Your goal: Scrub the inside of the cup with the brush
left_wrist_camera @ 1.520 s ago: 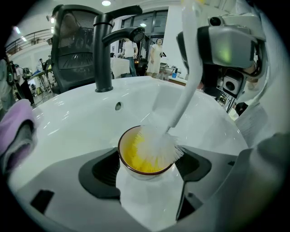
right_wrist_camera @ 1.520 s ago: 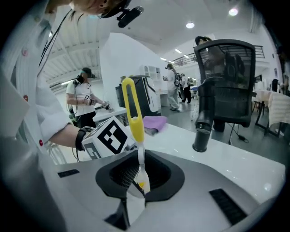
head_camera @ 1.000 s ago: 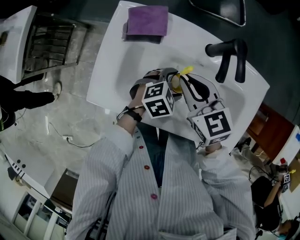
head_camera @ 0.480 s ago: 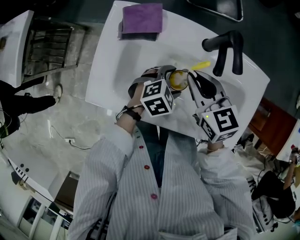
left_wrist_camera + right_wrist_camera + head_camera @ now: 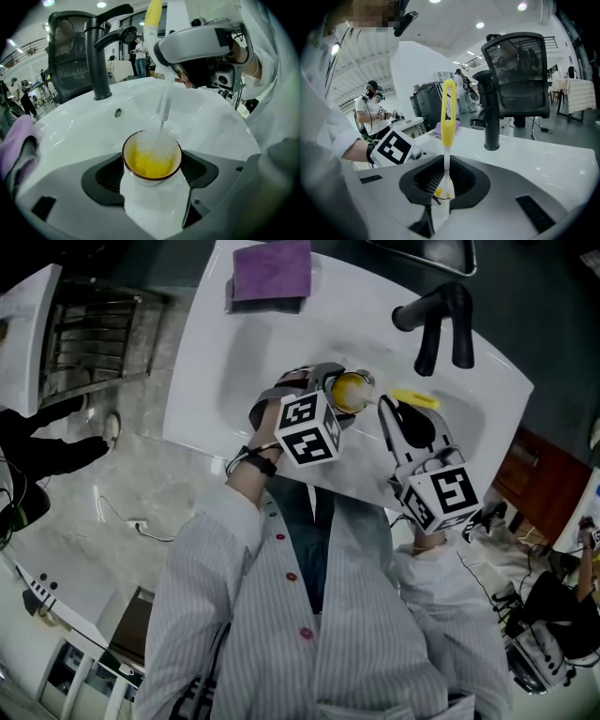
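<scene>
The brush (image 5: 158,143) has tilted rightward, bristles down in the cup (image 5: 140,165).

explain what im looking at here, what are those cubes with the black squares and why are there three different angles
There is no robot here. A person holds a handheld gripper in each hand, and the patterned cubes are part of those grippers.

The head view comes from a camera on the person's head. It looks down over a white sink with a black tap and a purple cloth on its rim. The other two views come from a camera riding on each gripper, looking along its jaws.

The left gripper has its jaws closed on a cup, white outside and yellow inside. The right gripper grips a brush with a yellow handle by its thin stem. The brush's white bristles sit in the cup's mouth.
</scene>
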